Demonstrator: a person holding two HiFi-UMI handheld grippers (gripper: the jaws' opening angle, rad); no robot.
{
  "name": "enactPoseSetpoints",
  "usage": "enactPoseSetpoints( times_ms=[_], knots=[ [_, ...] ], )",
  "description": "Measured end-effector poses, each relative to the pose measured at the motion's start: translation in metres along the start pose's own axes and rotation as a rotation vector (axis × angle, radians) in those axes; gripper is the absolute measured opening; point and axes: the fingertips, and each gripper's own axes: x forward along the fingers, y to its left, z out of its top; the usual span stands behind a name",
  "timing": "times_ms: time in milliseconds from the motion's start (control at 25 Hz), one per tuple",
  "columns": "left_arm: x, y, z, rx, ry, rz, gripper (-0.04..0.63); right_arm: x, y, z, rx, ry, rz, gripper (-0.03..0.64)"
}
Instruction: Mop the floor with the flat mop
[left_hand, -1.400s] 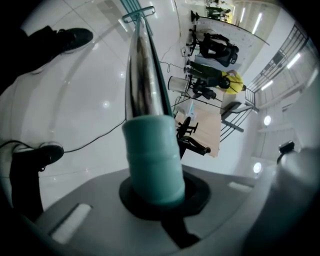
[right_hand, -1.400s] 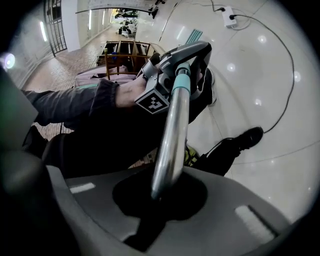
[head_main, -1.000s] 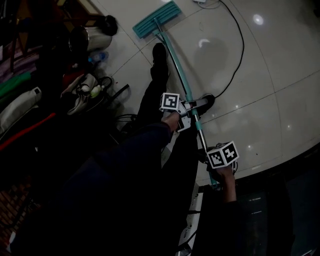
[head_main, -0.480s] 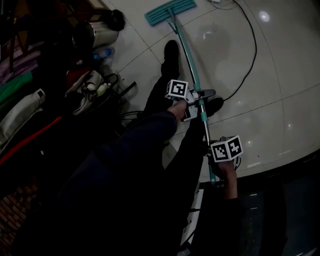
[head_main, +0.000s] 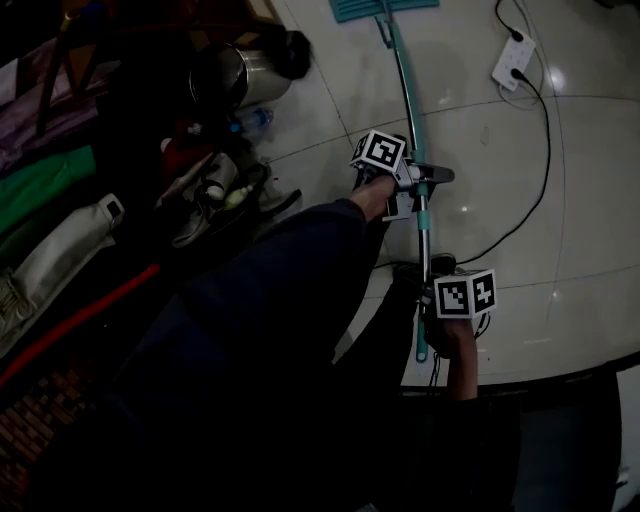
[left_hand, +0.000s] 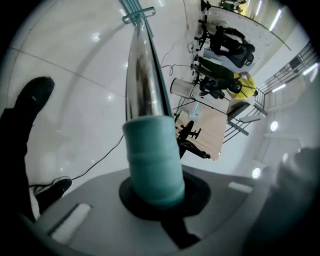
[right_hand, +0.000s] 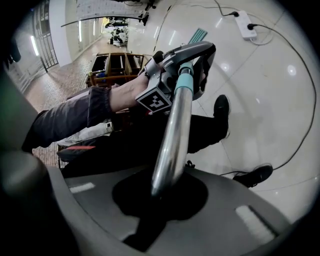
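The flat mop's teal head (head_main: 385, 8) lies on the pale tiled floor (head_main: 590, 200) at the top edge of the head view, and its pole (head_main: 408, 100) slants down toward me. My left gripper (head_main: 424, 180) is shut on the pole at its teal sleeve (left_hand: 150, 160), the steel pole (left_hand: 142, 75) running on to the mop head (left_hand: 136, 14). My right gripper (head_main: 432, 302) is shut on the pole nearer its top end. In the right gripper view the steel pole (right_hand: 172, 135) rises from the shut right gripper (right_hand: 157, 195) up to the left gripper (right_hand: 187, 52).
A white power strip (head_main: 515, 58) with a black cable (head_main: 546, 150) lies on the floor right of the pole. A metal pot (head_main: 235, 75), a bottle (head_main: 250, 120), bags and clutter crowd the left side. My legs and a shoe (head_main: 412, 272) stand beside the pole. A dark ledge (head_main: 560, 390) bounds the near side.
The mop head has slid away from me, toward the top of the head view. Both grippers kept their hold and moved forward with the pole. The power strip has come into view.
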Motion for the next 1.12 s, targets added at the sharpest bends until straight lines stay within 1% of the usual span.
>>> enactPoseSetpoints(
  times_ms=[160, 320, 440, 560, 680, 800, 960, 1120],
  knots=[
    [-0.022, -0.026, 0.074, 0.028, -0.014, -0.020, 0.000, 0.010, 0.010, 0.076, -0.034, 0.009, -0.044, 0.025],
    [-0.039, -0.046, 0.130, 0.065, -0.046, -0.039, 0.000, 0.022, 0.018, 0.130, -0.064, 0.021, -0.053, 0.025],
    [-0.052, -0.056, 0.152, 0.088, -0.068, -0.061, 0.000, 0.030, 0.029, 0.152, -0.073, 0.011, -0.028, 0.025],
    [-0.061, -0.062, 0.153, 0.097, -0.093, -0.076, 0.000, 0.033, 0.043, 0.154, -0.059, -0.024, 0.026, 0.028],
    [-0.061, -0.055, 0.131, 0.105, -0.098, -0.055, 0.000, 0.033, 0.043, 0.130, -0.065, -0.025, 0.039, 0.031],
    [-0.058, -0.045, 0.091, 0.126, -0.108, -0.056, 0.000, 0.030, 0.035, 0.083, -0.094, -0.001, 0.012, 0.031],
    [-0.043, -0.022, 0.009, 0.128, -0.104, -0.060, 0.000, 0.022, 0.008, -0.005, -0.162, 0.035, -0.053, 0.032],
    [-0.018, 0.011, -0.086, 0.099, -0.079, -0.047, 0.000, 0.012, -0.024, -0.103, -0.192, 0.054, -0.092, 0.031]
  ],
)
